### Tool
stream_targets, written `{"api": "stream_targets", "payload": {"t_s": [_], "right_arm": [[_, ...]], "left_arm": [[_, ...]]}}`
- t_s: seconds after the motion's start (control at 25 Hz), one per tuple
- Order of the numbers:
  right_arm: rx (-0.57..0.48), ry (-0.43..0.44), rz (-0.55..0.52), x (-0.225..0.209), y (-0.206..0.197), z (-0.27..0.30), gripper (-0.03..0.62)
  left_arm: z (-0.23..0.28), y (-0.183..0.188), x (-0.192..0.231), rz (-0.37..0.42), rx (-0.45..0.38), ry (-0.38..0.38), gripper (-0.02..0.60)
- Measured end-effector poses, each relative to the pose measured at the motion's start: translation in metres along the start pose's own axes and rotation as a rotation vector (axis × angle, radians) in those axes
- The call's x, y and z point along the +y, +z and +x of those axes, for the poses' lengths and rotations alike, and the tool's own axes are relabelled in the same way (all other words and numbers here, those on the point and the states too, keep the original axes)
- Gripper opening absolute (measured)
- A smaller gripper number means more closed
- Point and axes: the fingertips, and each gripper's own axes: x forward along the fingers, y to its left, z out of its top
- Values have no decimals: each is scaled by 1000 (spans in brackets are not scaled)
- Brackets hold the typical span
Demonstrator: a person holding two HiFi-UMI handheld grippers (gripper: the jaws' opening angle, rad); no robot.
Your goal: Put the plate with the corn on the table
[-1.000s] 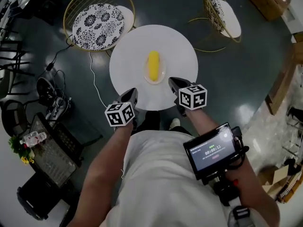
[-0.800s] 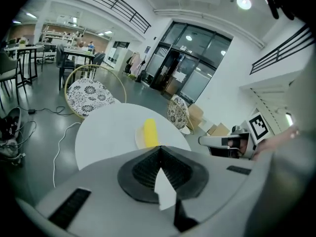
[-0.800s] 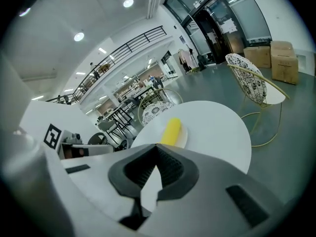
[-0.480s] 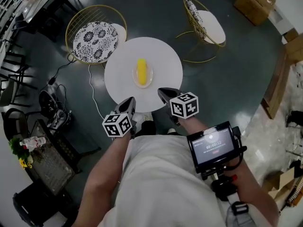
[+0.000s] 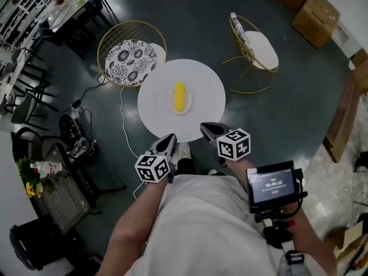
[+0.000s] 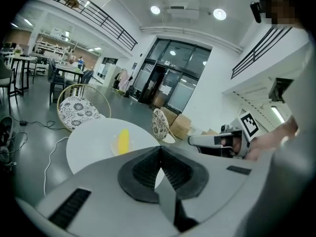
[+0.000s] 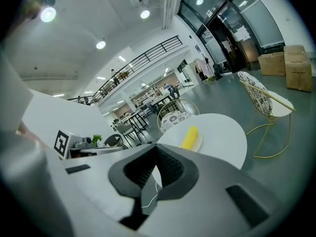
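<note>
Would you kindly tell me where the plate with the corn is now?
In the head view, the plate holding the corn sits near the middle of the round white table, with the patterned chair beyond the table's left edge.

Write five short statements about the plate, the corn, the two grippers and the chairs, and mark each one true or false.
1. The plate rests on the round white table. True.
2. The corn lies on the bare tabletop beside the plate. False: it lies on the plate.
3. The left gripper is shut on the plate's rim. False: its jaws are together on nothing, and the plate sits apart from it near the table's middle.
4. The right gripper has its jaws together with nothing between them. True.
5. Only one chair stands near the table. False: two chairs stand beyond it.
</note>
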Motion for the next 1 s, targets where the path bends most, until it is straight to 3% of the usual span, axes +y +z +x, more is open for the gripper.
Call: {"api": "stream_targets", "payload": {"t_s": [0.56, 1.0], "right_arm": [[-42, 64, -36, 33, -9, -41, 6], [-42, 36, -17, 22, -19, -68, 8]], "left_arm": [[-35, -11, -36, 72, -61, 0, 8], [-34, -22, -50, 51, -53, 16, 8]]}}
